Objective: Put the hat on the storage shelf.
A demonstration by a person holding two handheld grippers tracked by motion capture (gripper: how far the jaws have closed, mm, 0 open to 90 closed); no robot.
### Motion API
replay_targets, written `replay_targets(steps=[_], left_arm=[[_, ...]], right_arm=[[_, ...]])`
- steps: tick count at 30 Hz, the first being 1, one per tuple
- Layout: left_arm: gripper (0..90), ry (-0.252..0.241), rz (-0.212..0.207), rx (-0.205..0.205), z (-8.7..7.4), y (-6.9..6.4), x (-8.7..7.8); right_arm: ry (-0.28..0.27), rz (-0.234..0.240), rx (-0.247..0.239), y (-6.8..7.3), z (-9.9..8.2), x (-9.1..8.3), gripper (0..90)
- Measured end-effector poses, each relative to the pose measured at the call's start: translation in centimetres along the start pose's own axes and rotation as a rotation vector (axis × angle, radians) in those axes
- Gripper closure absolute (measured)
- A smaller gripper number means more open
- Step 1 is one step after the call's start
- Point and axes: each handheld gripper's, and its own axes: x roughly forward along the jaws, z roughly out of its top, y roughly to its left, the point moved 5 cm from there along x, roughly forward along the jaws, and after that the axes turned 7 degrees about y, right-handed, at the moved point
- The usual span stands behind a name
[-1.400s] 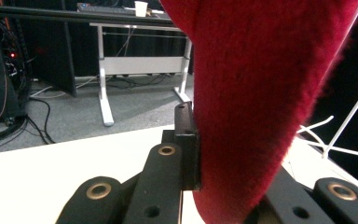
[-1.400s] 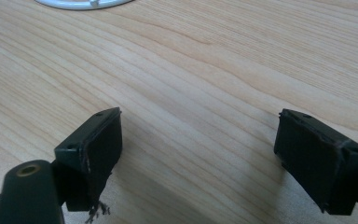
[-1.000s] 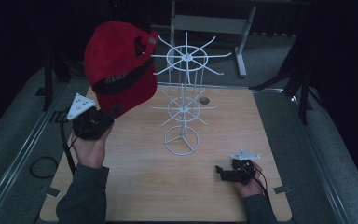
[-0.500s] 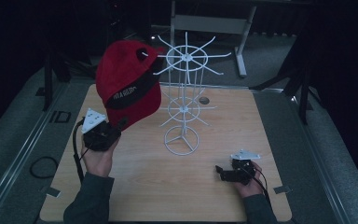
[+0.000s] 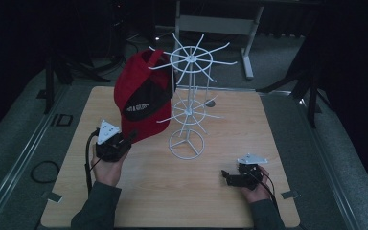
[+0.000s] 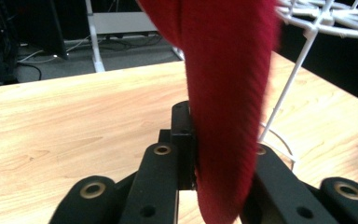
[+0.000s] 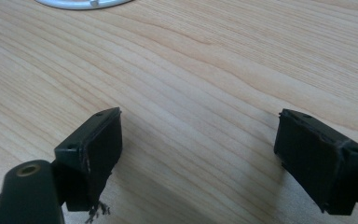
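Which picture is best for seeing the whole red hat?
The high view: there the whole red fabric cap with the black front panel shows, hanging against the white wire rack, its lower edge between the jaws of the left gripper. The left gripper view gives just a close strip of red cloth. The right gripper view looks at the wooden table.

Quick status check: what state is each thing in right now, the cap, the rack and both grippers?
Red cap: hanging on an upper arm of the rack, brim pinched below.
White wire rack: upright on the table.
Left gripper: jaws on the cap's brim, just been opening slightly.
Right gripper: open, empty, low over the table.
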Motion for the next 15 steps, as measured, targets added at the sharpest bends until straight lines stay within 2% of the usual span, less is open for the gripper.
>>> replay_targets(steps=[4,6,8,10,15], left_arm=[[77.9,0.004,-0.001,0.014,-0.24,-0.02,0.1],[67.9,0.002,-0.006,0.015,-0.29,0.01,0.01],[62.7,0.007,-0.025,0.013,-0.41,0.07,-0.14],[58.8,0.007,-0.024,0.014,-0.47,0.11,-0.18],[50.3,0.03,-0.023,-0.029,-0.86,0.84,-0.15]], right_arm=[[0.0,0.001,0.002,0.02,0.0,0.0,15.0],[0.0,0.001,0.001,0.01,0.0,0.01,15.0],[0.0,0.001,0.002,0.02,0.0,0.01,15.0],[0.0,0.0,0.0,0.0,-0.01,0.01,15.0],[-0.001,0.0,-0.001,-0.01,0.0,0.01,15.0]])
